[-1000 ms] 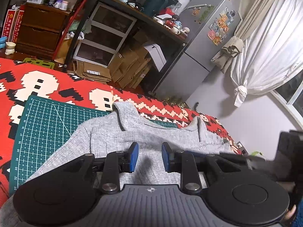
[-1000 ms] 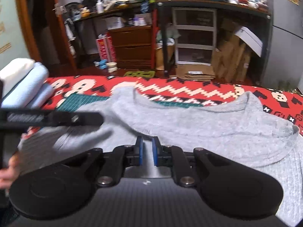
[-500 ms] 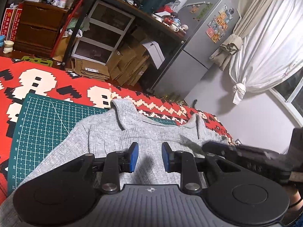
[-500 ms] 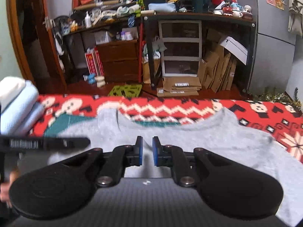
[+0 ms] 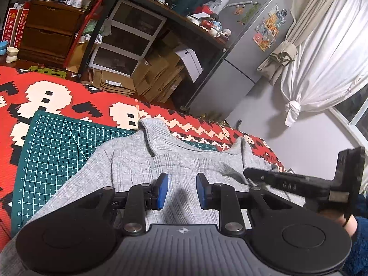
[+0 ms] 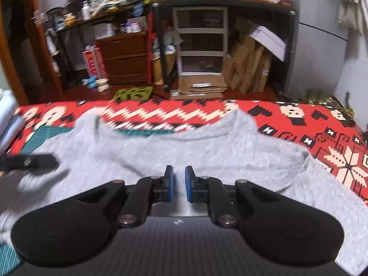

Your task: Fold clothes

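A grey ribbed sweater point(image 5: 184, 161) lies spread over a green cutting mat point(image 5: 57, 149), collar toward the far side. My left gripper point(image 5: 182, 184) hovers low over the sweater's body, its blue pads apart with only cloth showing beyond the gap. In the right wrist view the sweater point(image 6: 184, 151) fills the middle. My right gripper point(image 6: 179, 180) stands just above it, pads a narrow gap apart and holding nothing. The left wrist view shows the right gripper point(image 5: 287, 181) over the sweater's right shoulder. The left gripper's black finger point(image 6: 30, 162) shows at the left edge.
A red and white patterned blanket point(image 5: 57, 96) covers the surface under the mat. Folded pale blue cloth point(image 6: 9, 119) sits at the far left. Beyond the edge are a desk with drawers point(image 6: 200, 43), cardboard boxes point(image 6: 248, 69), a grey fridge point(image 5: 241, 53) and white curtains point(image 5: 322, 57).
The right gripper has slid in from the right over the sweater's shoulder, and its view has swung right along the sweater. The left gripper has kept still. Both gaps look the same.
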